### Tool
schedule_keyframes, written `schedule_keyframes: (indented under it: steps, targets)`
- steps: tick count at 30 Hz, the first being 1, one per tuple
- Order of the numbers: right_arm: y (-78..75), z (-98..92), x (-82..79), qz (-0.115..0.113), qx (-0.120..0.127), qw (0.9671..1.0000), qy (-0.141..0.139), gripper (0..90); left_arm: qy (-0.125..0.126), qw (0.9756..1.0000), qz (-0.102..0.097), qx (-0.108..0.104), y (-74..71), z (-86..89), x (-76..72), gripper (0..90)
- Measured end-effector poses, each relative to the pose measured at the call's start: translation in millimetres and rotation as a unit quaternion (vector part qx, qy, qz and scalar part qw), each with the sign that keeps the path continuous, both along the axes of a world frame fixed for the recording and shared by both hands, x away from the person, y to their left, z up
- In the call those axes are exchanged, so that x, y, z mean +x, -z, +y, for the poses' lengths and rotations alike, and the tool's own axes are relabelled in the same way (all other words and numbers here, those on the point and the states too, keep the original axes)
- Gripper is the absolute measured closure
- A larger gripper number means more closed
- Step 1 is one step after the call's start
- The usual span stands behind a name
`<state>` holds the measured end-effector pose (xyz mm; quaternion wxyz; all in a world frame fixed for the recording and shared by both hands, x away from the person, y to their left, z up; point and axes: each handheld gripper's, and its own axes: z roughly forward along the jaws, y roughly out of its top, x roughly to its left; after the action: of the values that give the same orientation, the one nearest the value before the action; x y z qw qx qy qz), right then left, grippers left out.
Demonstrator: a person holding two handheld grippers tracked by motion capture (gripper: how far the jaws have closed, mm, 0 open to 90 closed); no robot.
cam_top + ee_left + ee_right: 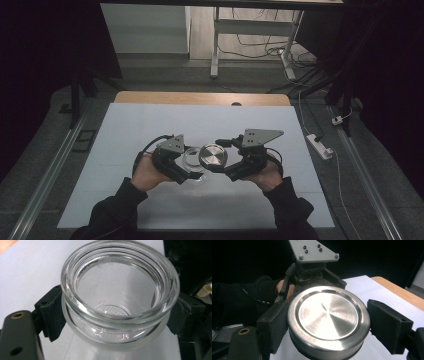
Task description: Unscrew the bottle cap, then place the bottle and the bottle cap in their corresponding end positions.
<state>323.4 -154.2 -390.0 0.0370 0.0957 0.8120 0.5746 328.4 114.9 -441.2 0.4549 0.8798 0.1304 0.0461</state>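
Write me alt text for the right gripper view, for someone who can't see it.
A round brushed-metal lid is clamped between the two black jaws of the right hand-held gripper, its flat top facing the camera. Behind it, above a white table, sits the left hand-held gripper with its grey three-cornered plate, held by a hand in a dark sleeve.

Clear glass jar (120, 302), open at the top, empty, with a thick round rim and a bumpy bottom. Shiny round metal lid (328, 317), off the jar, flat face showing. Jar (191, 159) and lid (213, 156) side by side above the white table (150, 125).
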Motion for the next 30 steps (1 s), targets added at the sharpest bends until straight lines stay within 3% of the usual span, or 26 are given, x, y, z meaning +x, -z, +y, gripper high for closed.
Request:
schedule_keyframes:
  steps: [11, 30]
  targets:
    - [5.2, -10.9, -10.3, 0.005, -0.007, 0.9997, 0.022, 19.7, -0.025, 0.9997, -0.005, 0.005, 4.3, 0.8, 5.2, 15.8]
    - [15.7, 0.0, -27.3, -0.006, -0.017, 0.9993, 0.031, 19.7, -0.066, 0.9977, -0.015, -0.001, 0.6, 7.2, 15.2, 15.9]
